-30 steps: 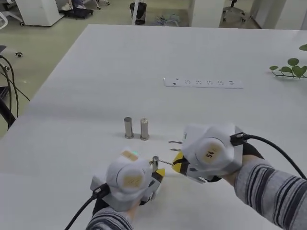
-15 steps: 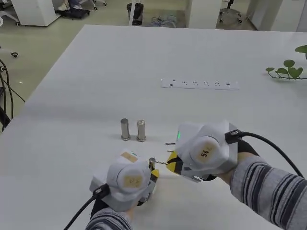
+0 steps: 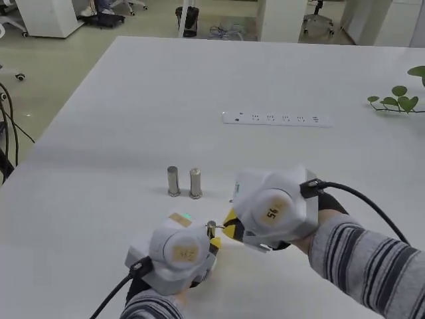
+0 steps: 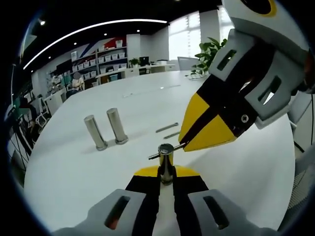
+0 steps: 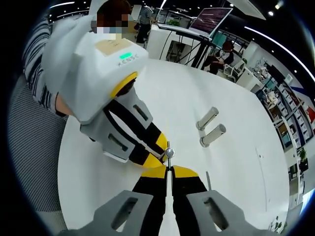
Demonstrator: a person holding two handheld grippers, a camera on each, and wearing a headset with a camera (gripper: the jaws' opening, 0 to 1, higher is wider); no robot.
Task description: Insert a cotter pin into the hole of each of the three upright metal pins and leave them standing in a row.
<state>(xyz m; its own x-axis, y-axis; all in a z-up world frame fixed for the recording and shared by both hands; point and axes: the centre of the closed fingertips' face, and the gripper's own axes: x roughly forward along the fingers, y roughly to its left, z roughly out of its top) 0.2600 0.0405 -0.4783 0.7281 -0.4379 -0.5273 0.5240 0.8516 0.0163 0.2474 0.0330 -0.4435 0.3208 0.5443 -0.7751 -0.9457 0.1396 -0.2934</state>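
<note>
Two bare metal pins [image 3: 173, 181] [image 3: 195, 182] stand upright side by side on the white table. In front of them my left gripper [image 3: 213, 242] [image 4: 166, 174] is shut on a third upright pin [image 3: 211, 229] [image 4: 166, 160]. My right gripper [image 3: 228, 227] [image 5: 170, 170] is shut on a thin cotter pin [image 4: 153, 157], pressed close against that pin's top. The cotter pin's tip pokes out on the far side of the hole. Two loose cotter pins [image 4: 167, 128] [image 4: 172, 134] lie on the table beyond.
A white power strip [image 3: 275, 119] lies across the middle of the table [image 3: 133, 106]. Green plant leaves [image 3: 398, 98] reach in at the right edge. Office chairs and cabinets stand beyond the far edge. A cable [image 3: 362, 199] trails from my right gripper.
My right gripper has moved left to the held pin, closing the gap, and the cotter pin has gone into the hole. The left gripper has stayed put.
</note>
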